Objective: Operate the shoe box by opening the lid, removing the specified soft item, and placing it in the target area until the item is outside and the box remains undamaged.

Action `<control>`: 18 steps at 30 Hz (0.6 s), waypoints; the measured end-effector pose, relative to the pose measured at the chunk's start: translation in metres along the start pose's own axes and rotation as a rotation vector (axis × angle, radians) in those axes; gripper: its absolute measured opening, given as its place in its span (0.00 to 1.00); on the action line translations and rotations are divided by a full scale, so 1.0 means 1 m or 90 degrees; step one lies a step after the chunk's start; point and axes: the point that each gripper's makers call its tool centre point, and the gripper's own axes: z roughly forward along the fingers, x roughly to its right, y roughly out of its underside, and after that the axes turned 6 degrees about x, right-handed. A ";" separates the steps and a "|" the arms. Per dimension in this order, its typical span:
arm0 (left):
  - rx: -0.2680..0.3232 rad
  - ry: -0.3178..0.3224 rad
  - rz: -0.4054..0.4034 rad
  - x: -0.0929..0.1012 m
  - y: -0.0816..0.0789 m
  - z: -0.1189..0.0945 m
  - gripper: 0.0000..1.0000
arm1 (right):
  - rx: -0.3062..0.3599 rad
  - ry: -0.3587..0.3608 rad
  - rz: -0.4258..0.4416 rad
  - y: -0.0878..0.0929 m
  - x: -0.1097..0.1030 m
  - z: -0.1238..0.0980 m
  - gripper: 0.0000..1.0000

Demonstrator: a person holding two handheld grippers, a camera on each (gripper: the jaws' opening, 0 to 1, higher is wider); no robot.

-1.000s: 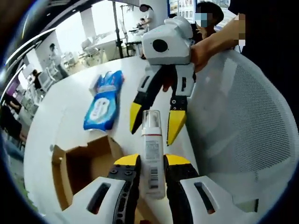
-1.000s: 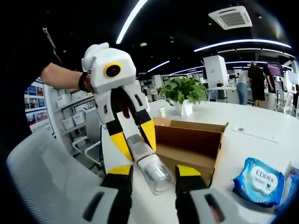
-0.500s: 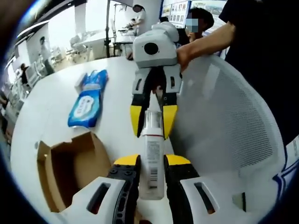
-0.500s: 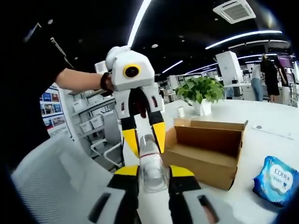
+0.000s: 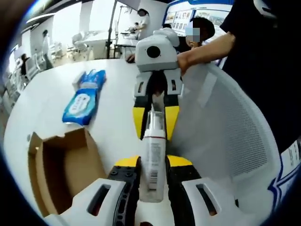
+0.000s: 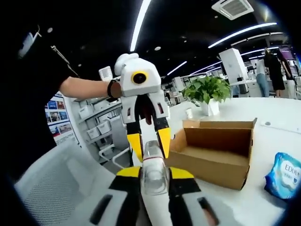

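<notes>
One bottle (image 5: 153, 157), long axis spanning both tongs: left tongs (image 5: 153, 162) pinch its base, right tongs (image 6: 154, 173) its cap; open box (image 6: 214, 150) on desk (image 5: 113, 127); potted plant (image 6: 207, 92) in right gripper view

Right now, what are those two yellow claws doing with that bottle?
A person holds a gripper in each hand, and both grip one white bottle from opposite ends. The left gripper clamps one end and the right gripper the clear-capped end. The cardboard box sits open on the white table, and a blue wipes pack lies beyond it.
</notes>
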 end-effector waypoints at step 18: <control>-0.003 -0.008 -0.013 -0.001 0.004 0.010 0.22 | 0.005 0.015 0.054 0.000 0.003 -0.003 0.16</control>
